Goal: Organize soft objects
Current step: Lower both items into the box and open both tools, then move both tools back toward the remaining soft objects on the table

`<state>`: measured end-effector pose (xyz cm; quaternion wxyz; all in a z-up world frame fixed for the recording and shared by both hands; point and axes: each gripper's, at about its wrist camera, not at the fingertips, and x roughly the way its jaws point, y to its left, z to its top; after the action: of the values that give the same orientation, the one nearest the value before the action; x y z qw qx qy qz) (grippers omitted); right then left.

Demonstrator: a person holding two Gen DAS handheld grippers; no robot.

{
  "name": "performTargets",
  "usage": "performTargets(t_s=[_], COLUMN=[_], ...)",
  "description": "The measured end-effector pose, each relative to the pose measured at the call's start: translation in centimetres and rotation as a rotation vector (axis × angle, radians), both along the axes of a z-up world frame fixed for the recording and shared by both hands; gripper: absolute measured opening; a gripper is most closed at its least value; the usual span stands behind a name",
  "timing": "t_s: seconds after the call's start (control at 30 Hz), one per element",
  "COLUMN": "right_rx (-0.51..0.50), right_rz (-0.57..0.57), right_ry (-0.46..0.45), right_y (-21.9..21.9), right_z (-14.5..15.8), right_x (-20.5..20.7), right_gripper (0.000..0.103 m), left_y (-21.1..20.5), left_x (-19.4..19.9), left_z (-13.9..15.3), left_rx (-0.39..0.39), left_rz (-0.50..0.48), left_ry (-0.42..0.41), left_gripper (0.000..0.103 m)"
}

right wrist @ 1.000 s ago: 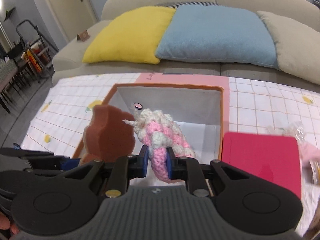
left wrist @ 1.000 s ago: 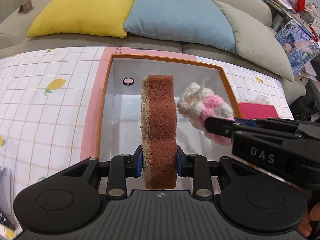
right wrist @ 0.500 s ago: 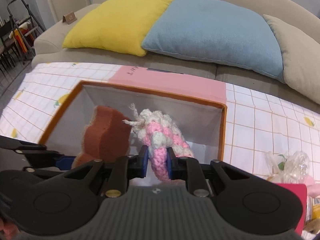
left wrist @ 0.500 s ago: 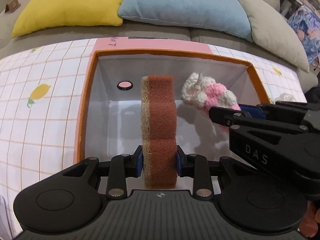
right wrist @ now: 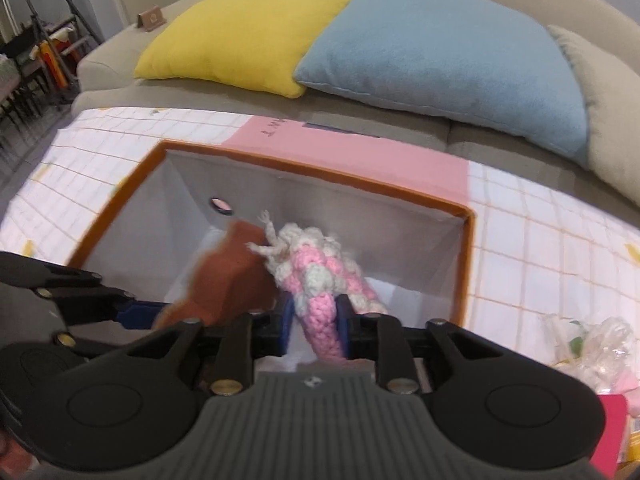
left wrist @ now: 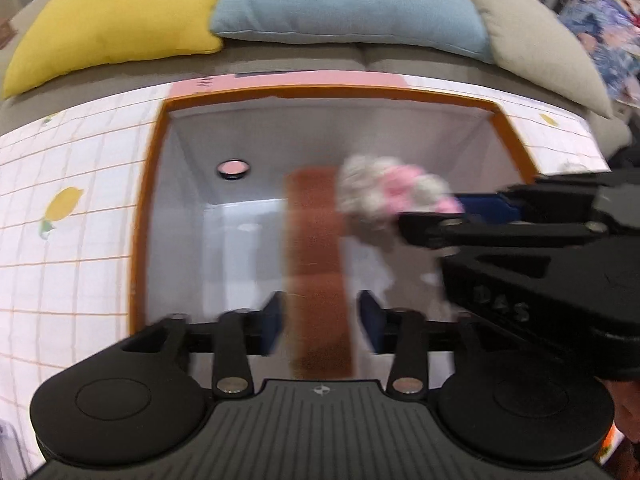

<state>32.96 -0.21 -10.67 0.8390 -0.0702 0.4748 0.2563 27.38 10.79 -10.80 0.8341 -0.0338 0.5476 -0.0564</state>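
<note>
An open white box with an orange rim point(left wrist: 144, 208) point(right wrist: 464, 264) lies below both grippers. A brown sponge point(left wrist: 316, 248) point(right wrist: 228, 280) stands on edge and blurred between the jaws of my left gripper point(left wrist: 322, 320) point(right wrist: 120, 296). Those jaws are opening, with a gap on each side of the sponge. My right gripper point(right wrist: 316, 320) point(left wrist: 434, 214) holds a pink and white crocheted piece point(right wrist: 312, 268) point(left wrist: 384, 192) over the box. Its jaws are opening too, but the pads still touch the yarn. The crocheted piece leans against the sponge.
The box sits on a pink lid on a white tablecloth point(left wrist: 60, 240) with a grid and lemons. Behind it, a sofa carries yellow point(right wrist: 244, 28), blue point(right wrist: 440, 48) and beige cushions. A crumpled plastic bag point(right wrist: 592, 344) and a red flat item point(right wrist: 612, 432) lie to the right.
Both grippers sank toward the box. The left jaws spread away from the sponge, which now shows blurred. The right jaws widened slightly around the crocheted piece.
</note>
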Motion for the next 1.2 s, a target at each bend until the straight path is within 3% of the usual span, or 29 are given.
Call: performTargets(t_s=[0.03, 0.1, 0.43, 0.5, 0.57, 0.9, 1.07, 1.2], right_rx=[0.003, -0.008, 0.028, 0.031, 0.034, 0.125, 0.178, 0.203], right_rz=[0.009, 0.024, 0.027, 0.024, 0.001, -0.064, -0.123, -0.173], right_ry=[0.002, -0.007, 0.029, 0.019, -0.006, -0.152, -0.229, -0.278], right_y=[0.1, 0.5, -0.1, -0.5, -1.2, -5.9, -9.1, -11.9], right_z=[0.1, 0.5, 3.3, 4.2, 5.1, 9.7, 11.4, 12.2], right_x=[-0.1, -0.3, -1.3, -1.8, -2.5, -8.5, -12.5, -15.8], right_gripper=[0.035, 0.042, 0.047, 0.049, 0.06, 0.06, 0.06, 0.061], left_y=[-0.1, -0.2, 0.1, 0.4, 0.4, -1.4, -2.4, -3.8], left_x=[-0.1, -0.3, -2.2, -2.9, -3.8, -10.5, -13.9, -16.3], left_z=[0.2, 0.8, 3.6, 4.4, 5.1, 8.6, 10.1, 10.4], left_rx=[-0.015, -0.006, -0.028, -0.045, -0.056, -0.048, -0.097, -0.069], left_rz=[-0.01, -0.011, 0.021, 0.032, 0.043, 0.114, 0.117, 0.109], left_ry=[-0.003, -0.016, -0.094, -0.116, -0.143, -0.324, -0.391, -0.424], left_gripper=[0.072, 0.074, 0.076, 0.076, 0.076, 0.076, 0.076, 0.075])
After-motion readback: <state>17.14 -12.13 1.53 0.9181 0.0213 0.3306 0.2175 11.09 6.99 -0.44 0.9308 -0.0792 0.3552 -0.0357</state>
